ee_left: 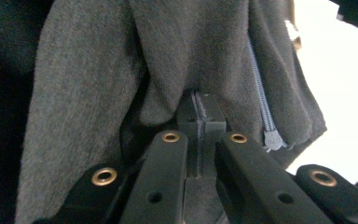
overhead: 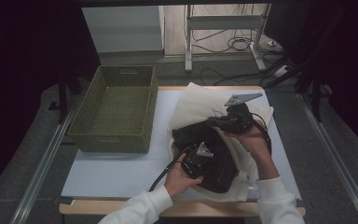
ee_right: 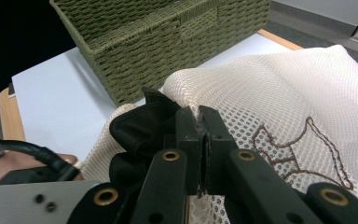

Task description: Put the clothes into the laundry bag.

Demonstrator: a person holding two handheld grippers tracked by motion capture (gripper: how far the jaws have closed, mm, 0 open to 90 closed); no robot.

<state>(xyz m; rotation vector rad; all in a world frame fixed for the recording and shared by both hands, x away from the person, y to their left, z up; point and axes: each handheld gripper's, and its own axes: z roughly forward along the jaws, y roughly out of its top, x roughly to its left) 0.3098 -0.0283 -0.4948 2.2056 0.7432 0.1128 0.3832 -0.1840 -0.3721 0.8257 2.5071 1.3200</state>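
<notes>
We are gripping the mesh bag [ee_right: 279, 88] rim with the right tongs [ee_right: 200, 121] and the dark garment [ee_left: 121, 70] with the left tongs [ee_left: 200, 112], garment partly inside.

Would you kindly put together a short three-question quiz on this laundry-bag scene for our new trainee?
1. True or false: the green woven basket holds folded clothes.
2. What does the right gripper pinch: A) the basket's rim, B) the cream mesh bag, C) a cable?
3. What fastener runs down the dark garment in front of the left gripper?

Key:
1. False; nothing lies in the basket.
2. B; its jaws are shut on the mesh edge.
3. A zipper, with its pull at the lower end.
</notes>
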